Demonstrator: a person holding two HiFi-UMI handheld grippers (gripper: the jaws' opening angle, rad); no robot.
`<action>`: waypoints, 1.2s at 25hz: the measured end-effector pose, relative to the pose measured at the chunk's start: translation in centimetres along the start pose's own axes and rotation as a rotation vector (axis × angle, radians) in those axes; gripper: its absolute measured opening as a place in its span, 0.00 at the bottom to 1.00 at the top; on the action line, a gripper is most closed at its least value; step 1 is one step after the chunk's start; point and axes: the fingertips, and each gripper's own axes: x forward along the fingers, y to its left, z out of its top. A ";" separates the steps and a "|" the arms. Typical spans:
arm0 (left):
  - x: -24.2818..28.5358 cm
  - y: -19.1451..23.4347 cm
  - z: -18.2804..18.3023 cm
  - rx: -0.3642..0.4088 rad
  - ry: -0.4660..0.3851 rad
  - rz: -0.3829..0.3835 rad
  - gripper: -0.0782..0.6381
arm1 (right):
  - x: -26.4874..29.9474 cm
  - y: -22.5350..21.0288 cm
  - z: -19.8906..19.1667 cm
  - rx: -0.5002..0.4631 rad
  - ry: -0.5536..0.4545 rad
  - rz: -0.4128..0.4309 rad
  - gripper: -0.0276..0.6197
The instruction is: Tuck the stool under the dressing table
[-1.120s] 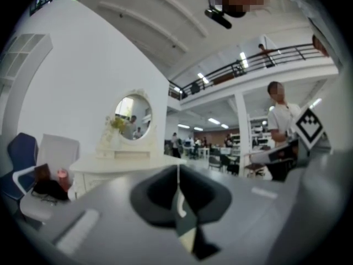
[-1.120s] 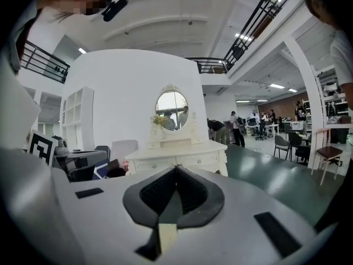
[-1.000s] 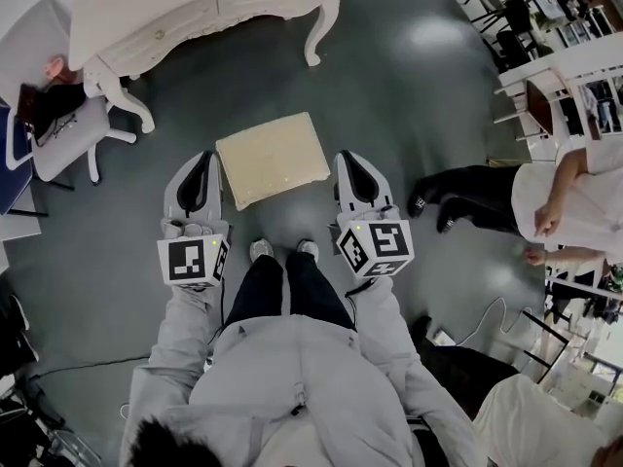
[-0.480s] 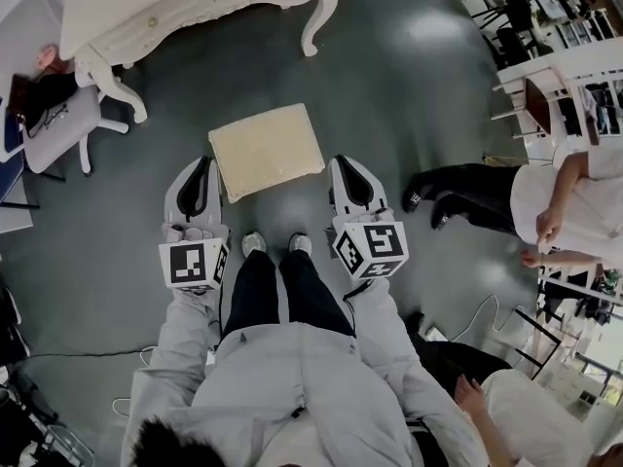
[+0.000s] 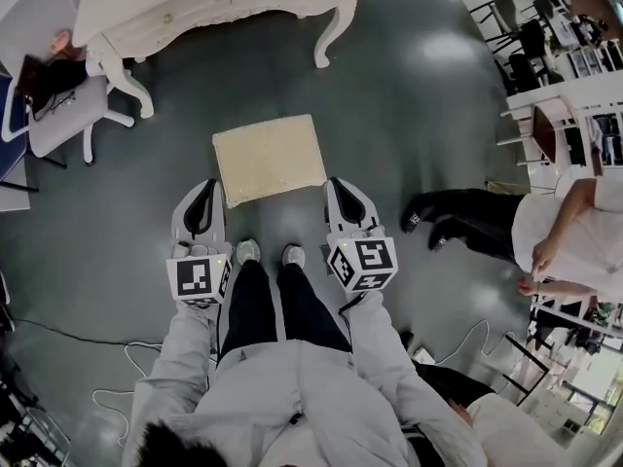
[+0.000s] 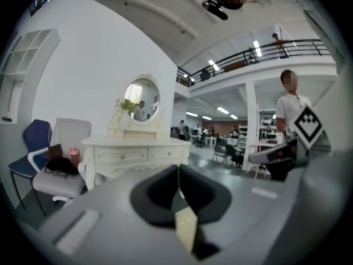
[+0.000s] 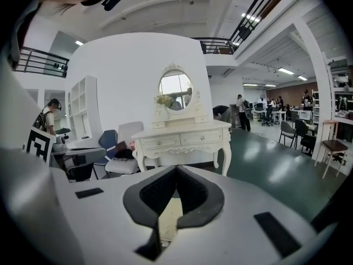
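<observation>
The stool (image 5: 270, 157), a low seat with a cream cushion, stands on the grey floor in front of the white dressing table (image 5: 214, 8). My left gripper (image 5: 205, 185) hangs by the stool's near left corner, shut and empty. By the near right corner my right gripper (image 5: 335, 182) is shut with nothing in it. Neither touches the stool. In the left gripper view the closed gripper (image 6: 177, 169) points toward the dressing table (image 6: 138, 153), with a cream sliver of stool (image 6: 186, 228) below. The right gripper view shows the shut gripper (image 7: 176, 170), the table (image 7: 185, 139) and its oval mirror (image 7: 176, 90).
A white chair (image 5: 63, 115) with a dark bag on it stands left of the dressing table. A person (image 5: 545, 212) stands at the right, near white furniture. Cables (image 5: 117, 397) lie on the floor behind me. My shoes (image 5: 265, 254) are just behind the stool.
Both grippers have sunk and now sit lower in the head view, closer to my shoes. Their jaws stay shut. The stool has not moved.
</observation>
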 end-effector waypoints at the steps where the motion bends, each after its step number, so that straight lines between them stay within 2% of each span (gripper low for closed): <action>1: -0.2 -0.3 -0.4 0.002 0.005 0.007 0.13 | 0.0 -0.2 -0.4 0.000 0.007 0.007 0.05; 12: -0.7 -1.5 -5.5 -0.060 0.070 0.097 0.13 | 0.9 -2.4 -5.1 0.005 0.081 0.065 0.07; 22: -0.4 -3.9 -9.9 -0.072 0.125 0.119 0.13 | 1.3 -4.6 -9.6 -0.004 0.148 0.105 0.09; 25: -0.3 -4.3 -10.7 -0.078 0.128 0.130 0.18 | 1.4 -5.1 -10.5 0.000 0.158 0.119 0.10; 30: -0.1 -4.5 -12.6 -0.077 0.131 0.148 0.20 | 1.9 -5.6 -12.2 -0.003 0.170 0.138 0.12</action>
